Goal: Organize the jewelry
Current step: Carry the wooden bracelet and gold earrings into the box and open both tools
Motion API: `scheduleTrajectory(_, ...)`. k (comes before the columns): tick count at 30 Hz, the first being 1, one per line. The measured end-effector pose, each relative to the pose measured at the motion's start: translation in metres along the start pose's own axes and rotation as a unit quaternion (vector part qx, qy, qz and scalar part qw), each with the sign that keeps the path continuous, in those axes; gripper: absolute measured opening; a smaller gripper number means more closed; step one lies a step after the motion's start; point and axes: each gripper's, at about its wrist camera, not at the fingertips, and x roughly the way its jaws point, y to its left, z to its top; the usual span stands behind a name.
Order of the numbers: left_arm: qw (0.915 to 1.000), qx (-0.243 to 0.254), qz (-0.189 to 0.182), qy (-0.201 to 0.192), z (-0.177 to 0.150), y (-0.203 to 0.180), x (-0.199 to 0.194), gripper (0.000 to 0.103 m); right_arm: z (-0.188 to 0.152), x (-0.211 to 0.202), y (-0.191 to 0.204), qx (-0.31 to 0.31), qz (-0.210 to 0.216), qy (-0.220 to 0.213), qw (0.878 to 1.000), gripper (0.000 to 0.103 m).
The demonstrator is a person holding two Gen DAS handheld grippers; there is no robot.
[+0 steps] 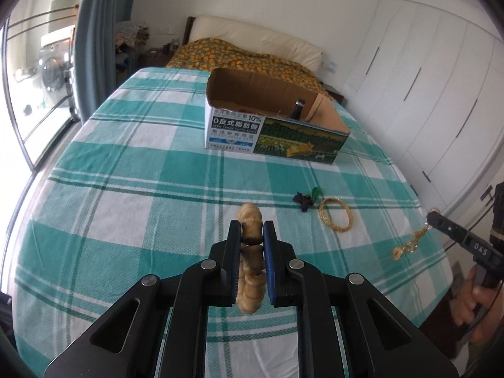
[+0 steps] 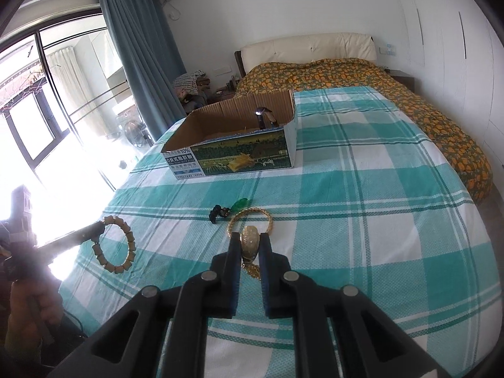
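Observation:
My left gripper (image 1: 252,230) is shut on a wooden bead bracelet (image 1: 251,234) and holds it above the checked bedspread; the bracelet also shows in the right wrist view (image 2: 121,245). My right gripper (image 2: 250,242) is shut on a gold chain necklace with a pendant (image 2: 249,246), which hangs from its tip in the left wrist view (image 1: 411,244). A gold bangle (image 1: 335,219) (image 2: 250,219) and a dark bead piece with a green stone (image 1: 304,200) (image 2: 220,211) lie on the bed. An open cardboard box (image 1: 267,126) (image 2: 233,151) stands further back.
The teal and white checked bedspread (image 1: 141,189) covers the near bed. An orange flowered quilt (image 2: 425,104) lies at the head and right side. White wardrobe doors (image 1: 425,78) stand to the right. A dark bottle (image 2: 261,118) stands inside the box.

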Motion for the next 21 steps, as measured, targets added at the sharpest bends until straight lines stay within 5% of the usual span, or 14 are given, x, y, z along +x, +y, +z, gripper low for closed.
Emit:
scheduleTrajectory(12,0.9986,0.018,-0.047,-0.015,0.084,-0.014,0.002,0.012,0.085,0.004,0.025,-0.059,0.023,-0.033,0.997,0.011)
scheduleTrajectory(21,0.9978,0.036,-0.033,-0.045,0.168,-0.018,0.031,0.012,0.180,0.046,0.026,-0.075,0.028,-0.066,0.995,0.011)
